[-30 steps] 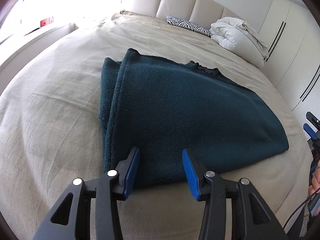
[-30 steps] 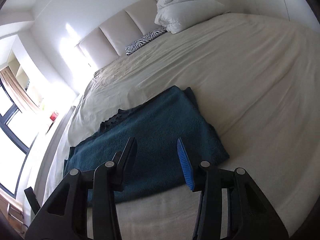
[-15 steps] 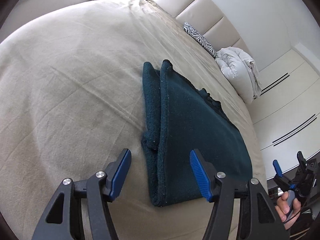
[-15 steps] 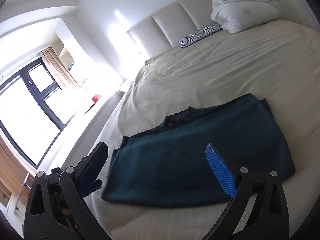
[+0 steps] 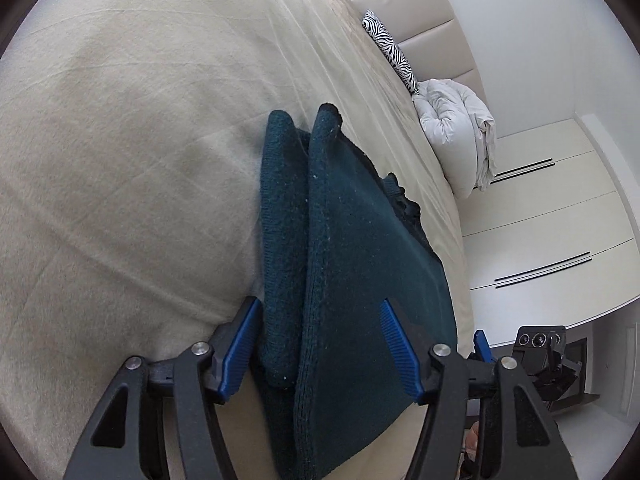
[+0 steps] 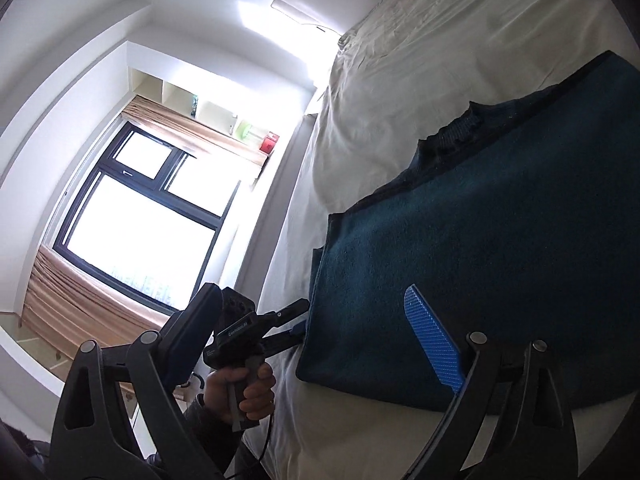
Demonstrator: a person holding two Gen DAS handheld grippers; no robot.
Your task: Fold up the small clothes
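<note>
- The left gripper (image 5: 320,344) is spread wide around the folded edge of the dark teal garment (image 5: 360,288) on the bed (image 5: 120,160).
- The right gripper (image 6: 316,332) is wide apart too, holding nothing, above the garment.

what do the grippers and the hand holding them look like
Both grippers, left and right, have black plastic frames with triangular cut-outs, silver bolts and ribbed blue finger pads. In the right wrist view the left one carries white lettering, a black cable, and a bare hand with a dark sleeve.

A home bedroom: wide bed (image 5: 120,160), padded headboard (image 5: 420,12), white wardrobes (image 5: 552,216).
</note>
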